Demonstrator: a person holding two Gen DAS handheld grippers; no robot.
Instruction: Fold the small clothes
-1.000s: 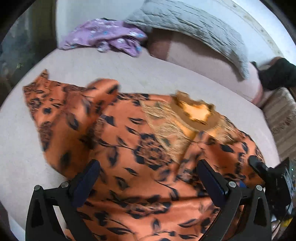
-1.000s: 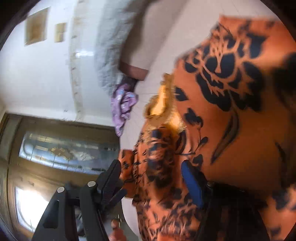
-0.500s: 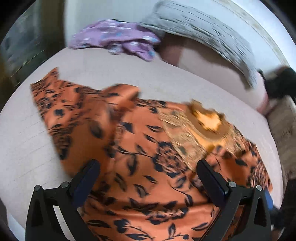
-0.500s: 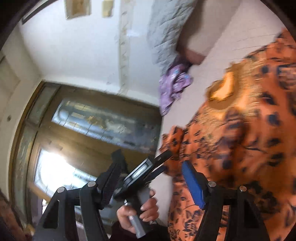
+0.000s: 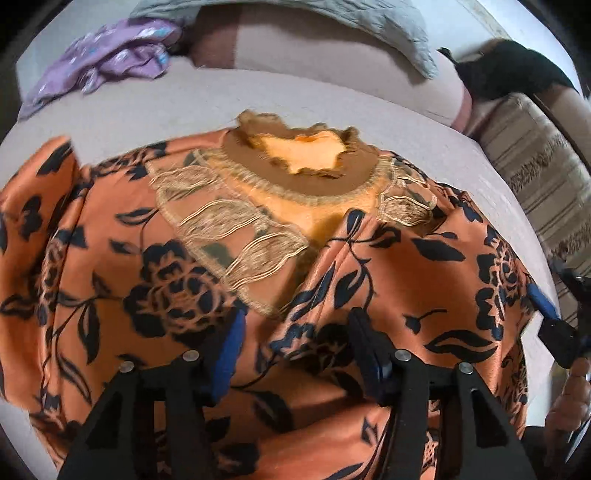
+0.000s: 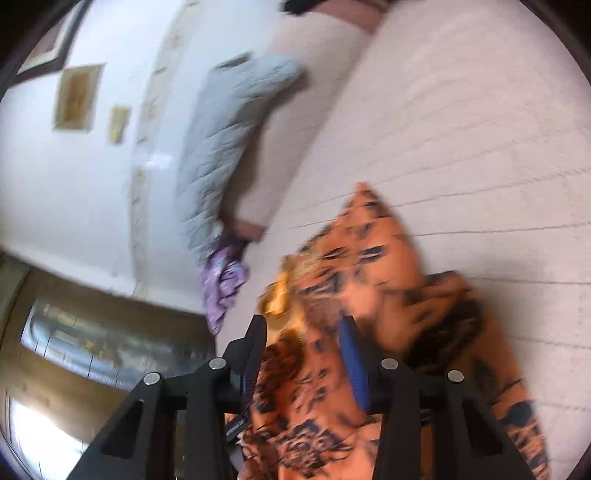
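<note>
An orange garment with black flowers point(image 5: 184, 295) lies spread on the pale bed point(image 5: 184, 110), its gold-trimmed neck opening point(image 5: 306, 151) toward the far side. My left gripper point(image 5: 295, 328) hangs low over its middle. The jaws are closing, and a ridge of cloth runs between the blue pads without being pinched. In the blurred right wrist view my right gripper point(image 6: 303, 336) is over the same garment point(image 6: 388, 258). Its jaws are closing too, with cloth between the fingers. From the left wrist view, the right gripper point(image 5: 554, 325) and a hand show at the garment's right edge.
A purple garment point(image 5: 107, 62) lies crumpled at the bed's far left, beside a pink bolster point(image 5: 332, 70) under a grey quilted cover point(image 5: 388, 26). A striped textile point(image 5: 535, 166) and a dark bundle point(image 5: 517, 74) sit off the right side. A glazed wooden door point(image 6: 92, 350) is beyond the bed.
The left gripper has dropped closer to the garment and its jaws have narrowed. The right gripper has swung from the door toward the bed and garment, its jaws narrowing as well.
</note>
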